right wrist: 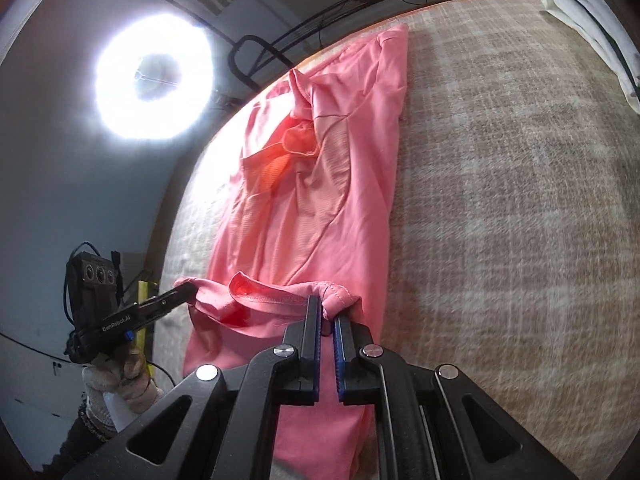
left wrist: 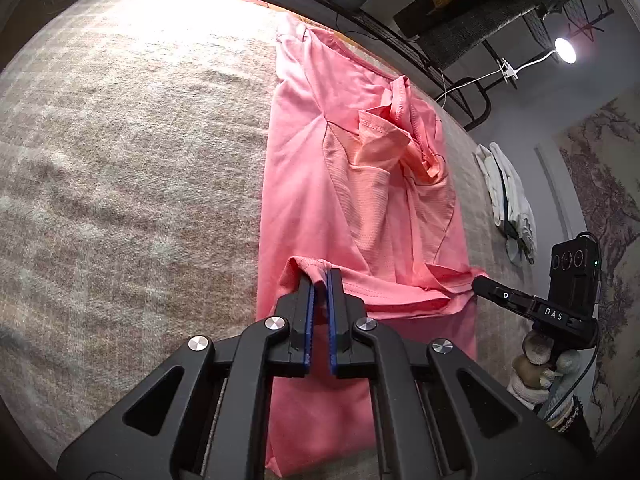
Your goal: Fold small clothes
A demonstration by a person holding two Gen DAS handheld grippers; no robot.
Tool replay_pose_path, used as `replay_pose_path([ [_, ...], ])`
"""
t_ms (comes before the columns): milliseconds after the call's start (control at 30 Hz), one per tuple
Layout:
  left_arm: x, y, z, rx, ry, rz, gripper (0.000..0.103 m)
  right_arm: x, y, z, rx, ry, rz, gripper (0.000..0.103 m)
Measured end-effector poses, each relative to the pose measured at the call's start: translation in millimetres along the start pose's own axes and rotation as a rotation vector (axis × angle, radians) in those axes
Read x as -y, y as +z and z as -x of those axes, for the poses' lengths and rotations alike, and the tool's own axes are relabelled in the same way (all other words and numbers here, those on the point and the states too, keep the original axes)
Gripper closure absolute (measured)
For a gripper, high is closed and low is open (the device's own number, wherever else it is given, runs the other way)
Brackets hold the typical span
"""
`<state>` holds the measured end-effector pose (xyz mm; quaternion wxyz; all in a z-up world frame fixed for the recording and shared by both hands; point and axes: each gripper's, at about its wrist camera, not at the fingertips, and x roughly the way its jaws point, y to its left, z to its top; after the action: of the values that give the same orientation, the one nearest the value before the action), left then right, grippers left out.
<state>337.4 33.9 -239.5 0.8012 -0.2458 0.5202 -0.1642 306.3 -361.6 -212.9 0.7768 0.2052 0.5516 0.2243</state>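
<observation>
- Black fingers with blue pads fill the bottom of each wrist view; both grippers pinch the near hem of a pink shirt (left wrist: 320,184).
- Left gripper (left wrist: 320,278) is pressed together on a bunched corner of the hem, the cloth pinched between its blue pads and lifted off the surface.
- Right gripper (right wrist: 328,312) is likewise clamped on a rolled lump of hem at the other corner, the fabric bulging out just past its tips.
- In the left view the right gripper (left wrist: 478,282) shows at the right edge, its black tip at the shirt's far corner; a black camera box sits on it.
- In the right view the left gripper (right wrist: 190,290) shows at the left, its tip in the hem, held by a gloved hand (right wrist: 120,376).
- Between the two grips the hem hangs as a raised band, folded over the shirt's lower part.
- Beyond the hem the shirt lies long and narrow, stretching away from the grippers, with a crumpled sleeve (left wrist: 394,128) turned onto its middle.
- It rests on a beige woven blanket (left wrist: 132,168) that covers the surface; the shirt lies close to one edge of it.
- White cloth (left wrist: 508,192) lies near the blanket's edge, apart from the shirt.
- A bright lamp (right wrist: 154,80) shines beyond the edge, against a grey wall.
</observation>
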Motion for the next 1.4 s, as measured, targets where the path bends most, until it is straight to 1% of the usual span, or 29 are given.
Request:
replay_pose_path([
  [33,0.0,0.8,3.4,0.007,-0.008,-0.006,0.095,-0.9,2.4,-1.3,-0.002,-0.014,0.009,0.088],
  [67,0.8,1.1,9.8,0.026,-0.009,-0.021,0.089,-2.4,3.4,1.5,0.002,-0.030,0.022,0.083],
  [100,2.7,0.7,16.7,0.046,-0.005,-0.042,0.086,-3.0,5.1,2.2,0.011,-0.030,0.028,0.078],
  [167,9.8,-3.0,30.6,0.068,0.002,-0.119,0.086,-5.6,3.8,11.2,0.037,-0.017,0.053,0.078],
  [233,20.3,-12.2,39.9,0.063,0.008,-0.218,0.086,-14.1,-4.5,23.2,0.049,0.033,0.109,0.079],
  [267,24.7,-19.1,41.0,0.051,0.013,-0.258,0.086,-17.5,-7.9,24.9,0.045,0.040,0.130,0.079],
  [367,30.0,-34.6,26.7,-0.027,-0.020,-0.297,0.086,-28.7,-22.0,19.7,0.008,0.040,0.208,0.082],
  [433,33.5,-45.2,12.8,-0.076,-0.003,-0.344,0.086,-33.3,-28.2,8.8,-0.021,0.052,0.239,0.083],
  [500,39.4,-50.7,-0.2,-0.102,0.022,-0.378,0.086,-37.6,-31.6,-5.4,-0.051,0.058,0.259,0.083],
  [567,41.2,-47.0,-10.7,-0.102,0.043,-0.383,0.086,-41.0,-33.7,-19.1,-0.075,0.061,0.270,0.083],
  [600,42.2,-40.8,-17.5,-0.089,0.065,-0.386,0.086,-42.1,-33.2,-24.5,-0.081,0.060,0.273,0.083],
  [633,43.3,-36.8,-21.5,-0.075,0.082,-0.388,0.086,-43.7,-31.0,-30.4,-0.081,0.054,0.277,0.083],
  [667,44.3,-28.1,-25.9,-0.037,0.114,-0.393,0.086,-43.8,-28.3,-33.2,-0.074,0.049,0.277,0.083],
  [700,45.3,-21.5,-28.3,0.000,0.140,-0.396,0.086,-43.7,-24.8,-36.5,-0.057,0.042,0.271,0.083],
  [733,43.0,-16.1,-28.1,0.026,0.159,-0.395,0.086,-40.8,-17.4,-37.0,-0.018,0.021,0.255,0.083],
  [767,42.4,-8.8,-27.4,0.062,0.195,-0.396,0.086,-37.8,-12.2,-36.1,0.015,-0.003,0.240,0.083],
  [800,38.7,-4.1,-25.1,0.079,0.211,-0.394,0.086,-33.4,-5.5,-34.0,0.050,-0.034,0.219,0.083],
  [867,33.2,2.2,-16.3,0.107,0.209,-0.393,0.086,-23.2,5.8,-25.5,0.103,-0.082,0.181,0.082],
  [900,29.9,3.4,-12.3,0.114,0.209,-0.395,0.086,-19.9,8.8,-19.2,0.121,-0.093,0.179,0.079],
  [933,25.3,4.1,-7.7,0.120,0.208,-0.398,0.086,-19.0,9.1,-14.7,0.132,-0.101,0.185,0.074],
  [1000,15.4,4.6,-3.4,0.112,0.199,-0.387,0.086,-18.1,8.2,-3.6,0.156,-0.125,0.218,0.067],
  [1033,10.9,5.1,-2.6,0.104,0.186,-0.373,0.086,-17.1,6.8,1.5,0.164,-0.143,0.236,0.067],
  [1100,4.2,4.1,-5.8,0.078,0.150,-0.345,0.086,-13.2,8.8,2.5,0.158,-0.146,0.237,0.067],
  [1167,8.3,-2.1,-7.9,0.070,0.160,-0.372,0.086,-6.8,9.9,-1.3,0.136,-0.134,0.218,0.067],
  [1267,17.6,-4.2,-14.0,0.075,0.188,-0.411,0.086,-3.1,6.9,-4.5,0.108,-0.142,0.213,0.068],
  [1400,22.0,-2.1,-19.6,0.082,0.195,-0.428,0.086,-7.6,1.8,-13.2,0.081,-0.160,0.235,0.081],
])
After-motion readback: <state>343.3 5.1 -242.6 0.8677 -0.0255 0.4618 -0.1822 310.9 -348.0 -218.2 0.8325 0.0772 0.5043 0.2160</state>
